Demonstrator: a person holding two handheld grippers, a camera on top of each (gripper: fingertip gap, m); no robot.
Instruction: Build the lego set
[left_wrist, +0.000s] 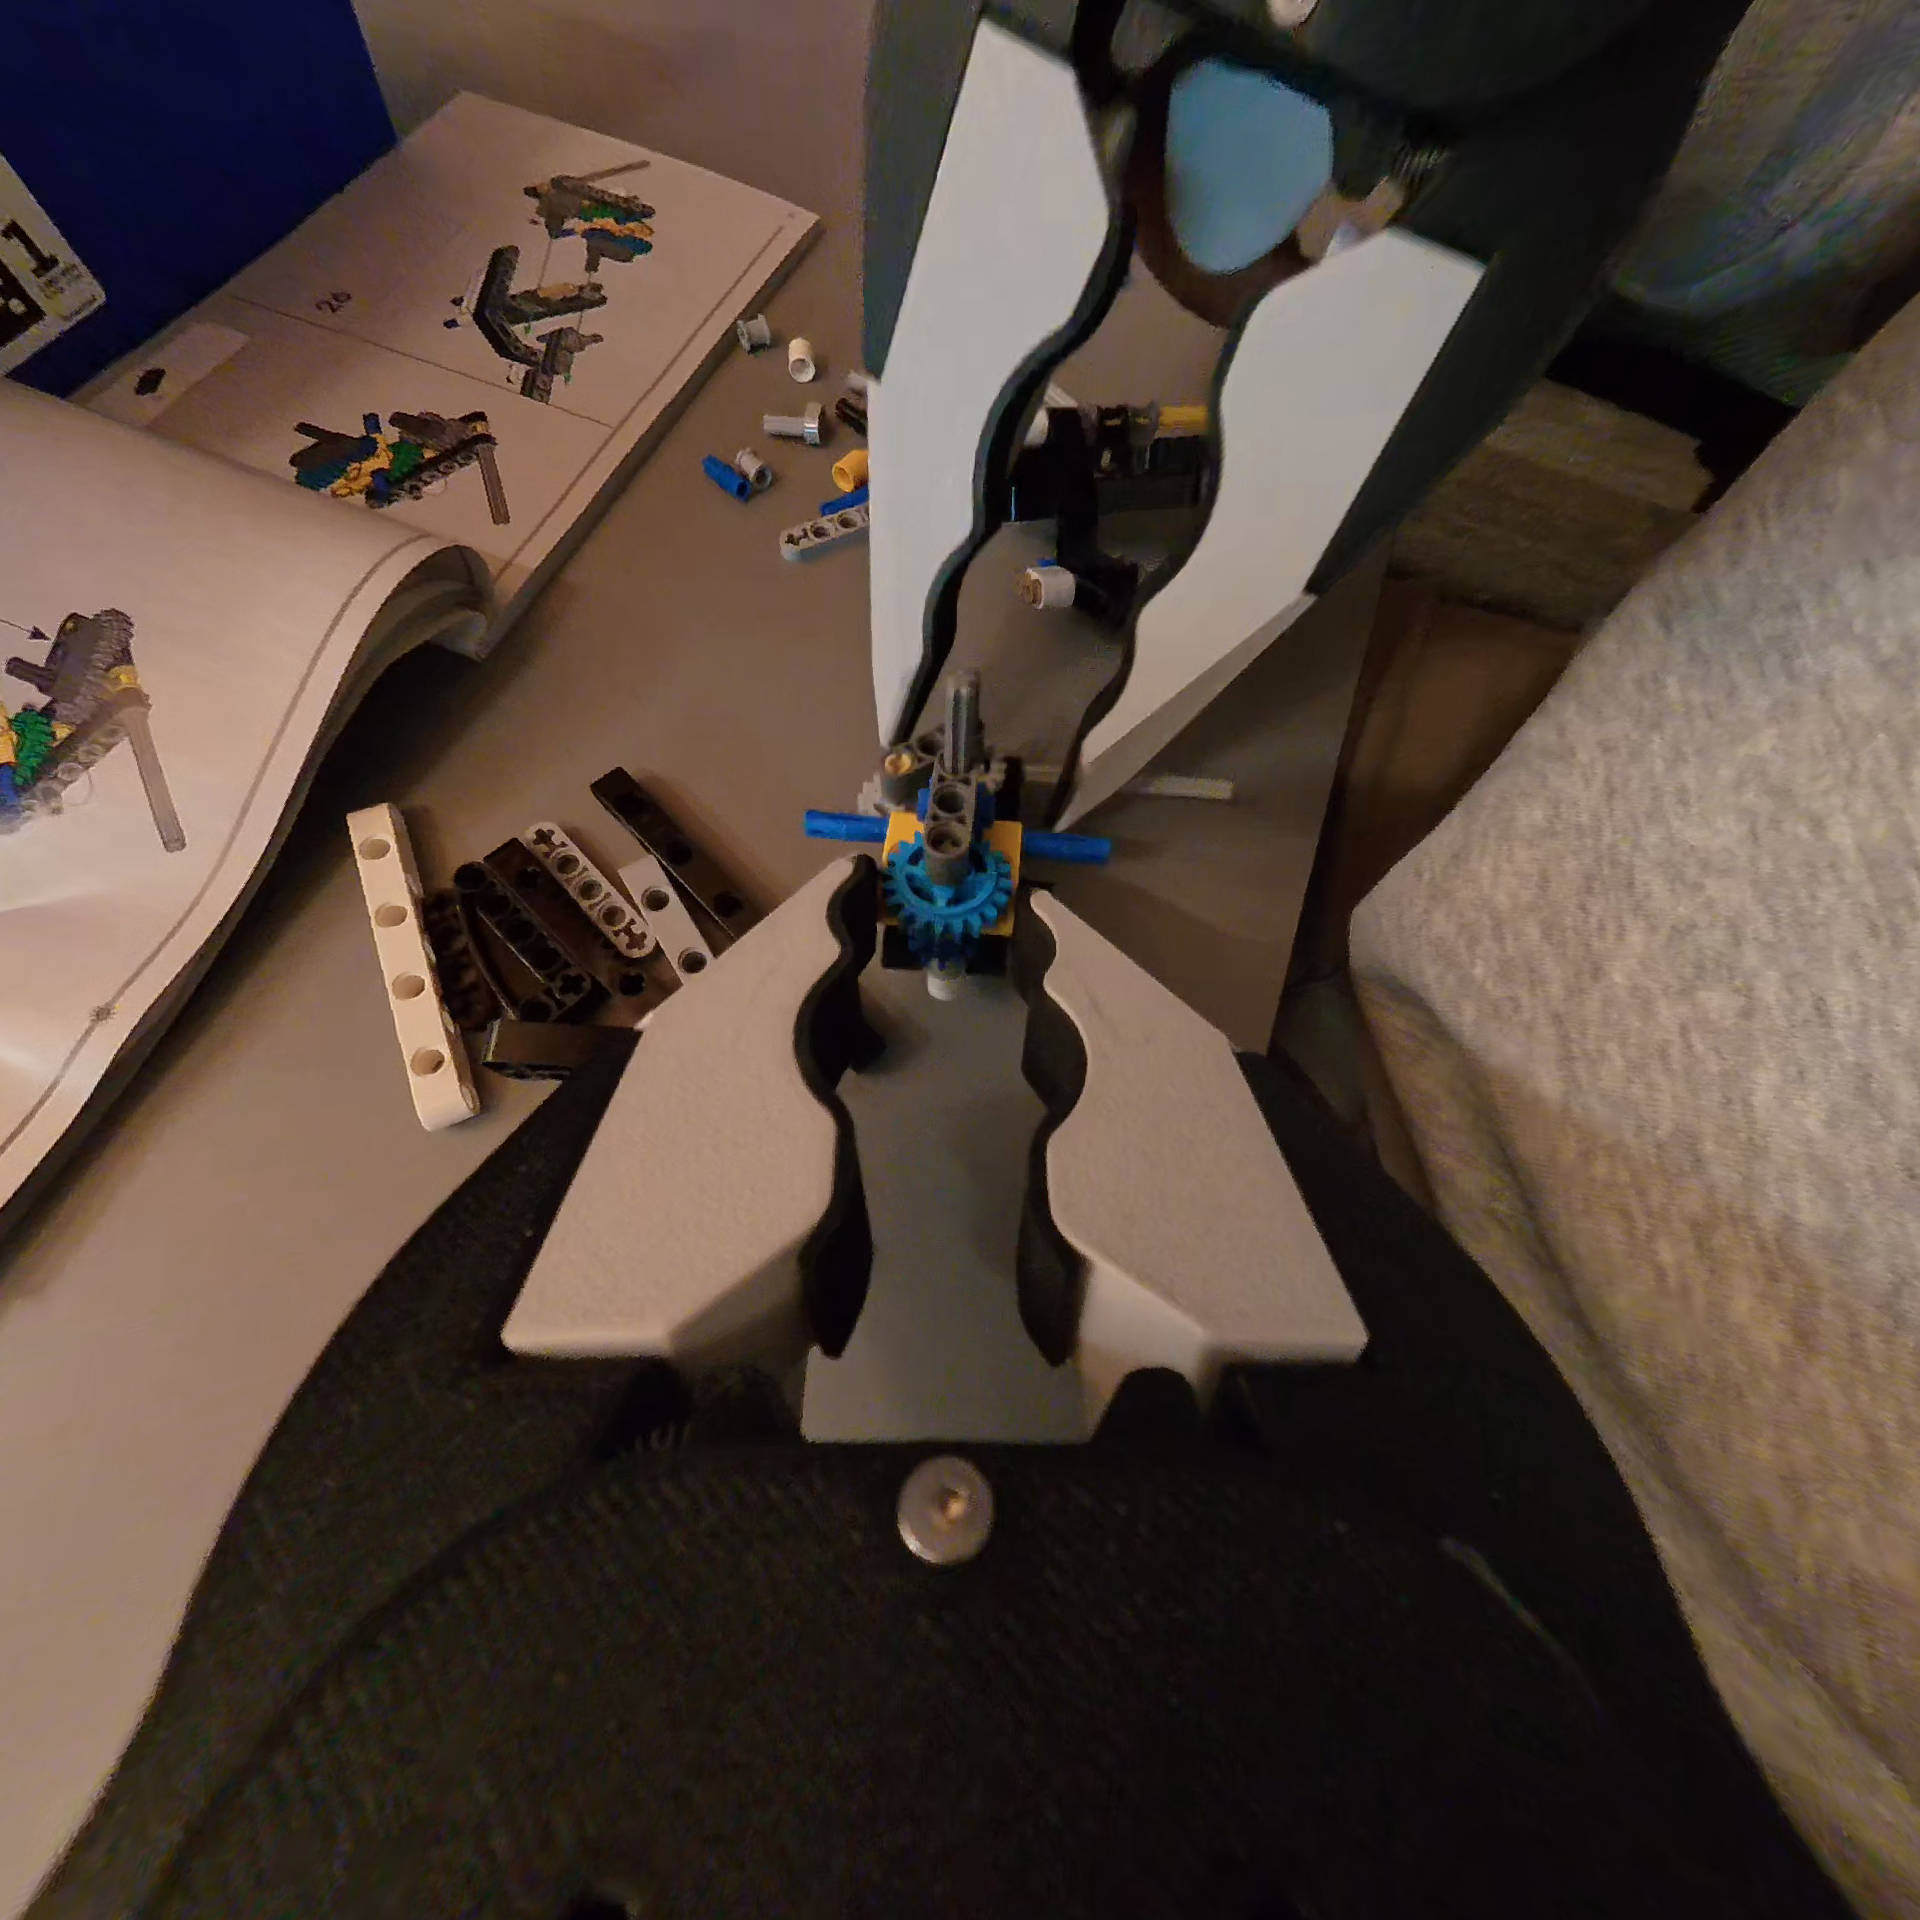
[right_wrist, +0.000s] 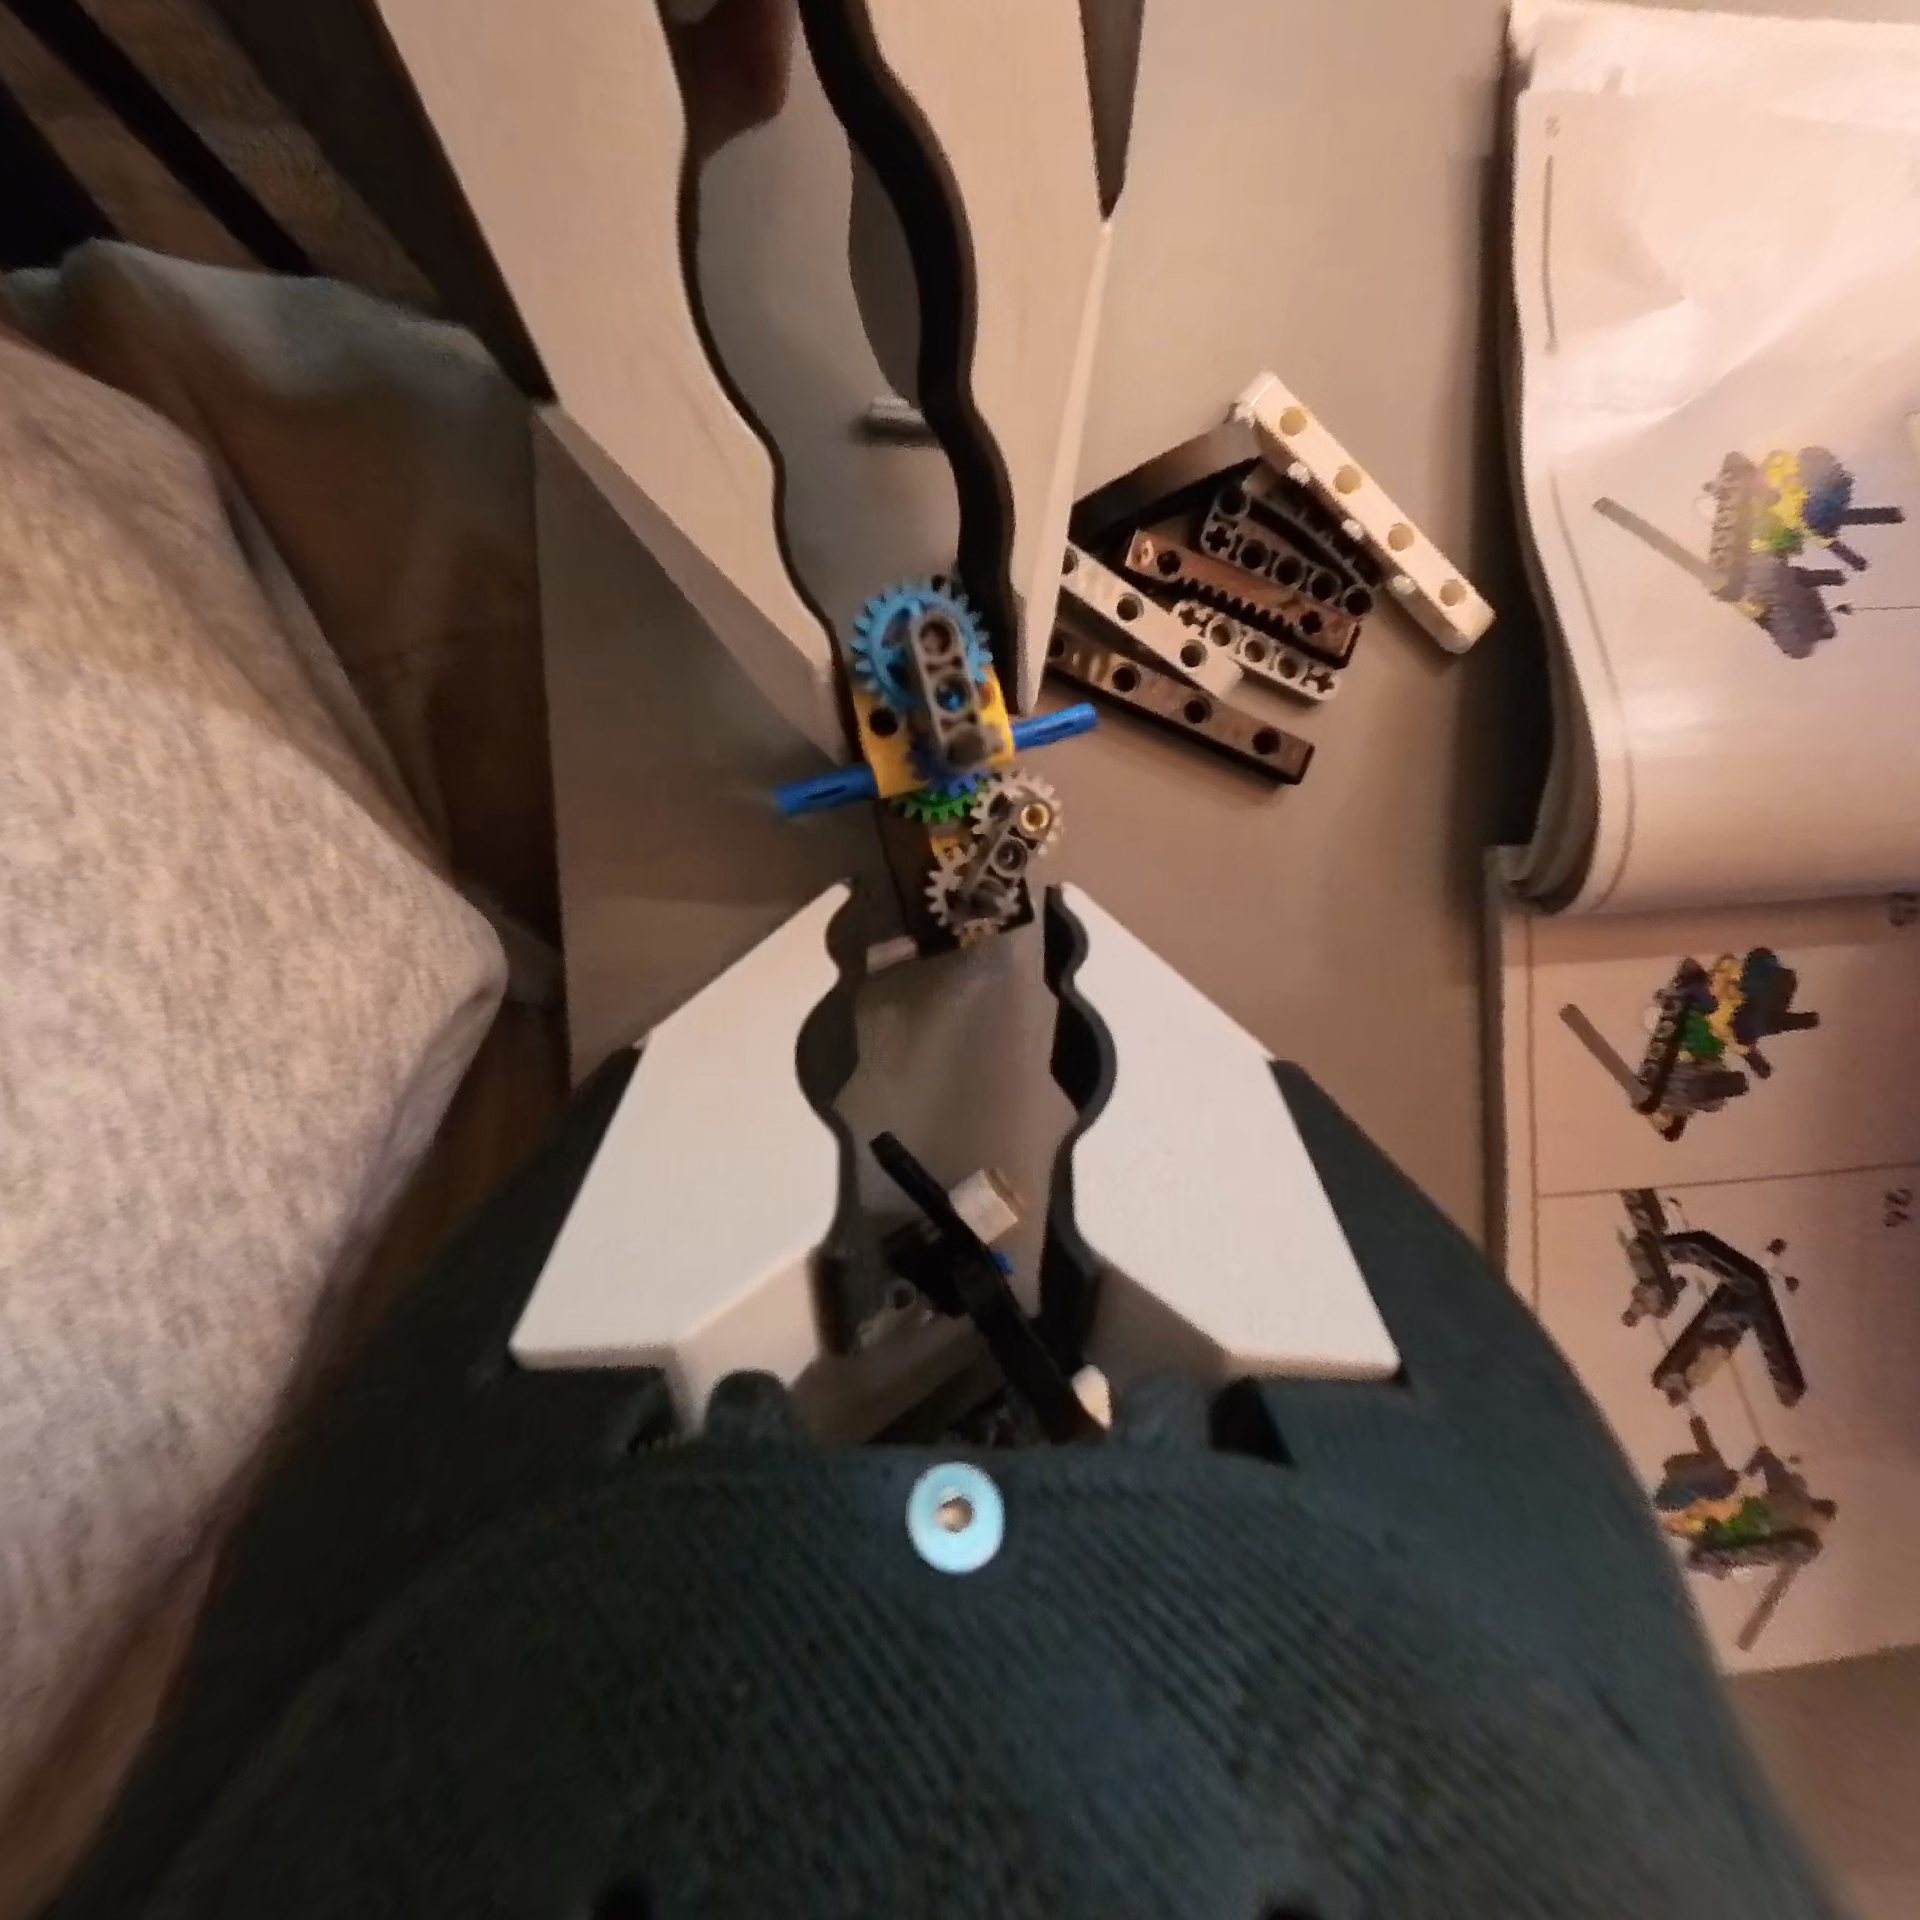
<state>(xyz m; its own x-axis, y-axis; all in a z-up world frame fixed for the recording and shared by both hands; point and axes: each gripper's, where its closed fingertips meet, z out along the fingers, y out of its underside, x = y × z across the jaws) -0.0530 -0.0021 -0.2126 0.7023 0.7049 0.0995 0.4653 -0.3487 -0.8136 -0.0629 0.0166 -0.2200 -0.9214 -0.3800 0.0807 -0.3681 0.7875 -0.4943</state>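
A small lego assembly (left_wrist: 948, 883) of a yellow block, a blue gear, blue axles and grey gears hangs above the grey table (left_wrist: 727, 644). My left gripper (left_wrist: 948, 894) is shut on its yellow block end. My right gripper (left_wrist: 987, 764) reaches in from the top of the left wrist view and grips the far end. In the right wrist view the assembly (right_wrist: 935, 748) sits between my right gripper (right_wrist: 951, 902), closed on the black end with the grey gears, and the left gripper (right_wrist: 930, 675) on the blue gear end.
An open instruction booklet (left_wrist: 312, 436) lies at the left and shows in the right wrist view (right_wrist: 1714, 623). A pile of black and white beams (left_wrist: 540, 935) (right_wrist: 1247, 582), loose pins (left_wrist: 790, 436) and a black sub-assembly (left_wrist: 1101, 488) lie on the table. Grey fabric (left_wrist: 1662, 935) borders the table. My two grippers' fingertips are within a few centimetres of each other.
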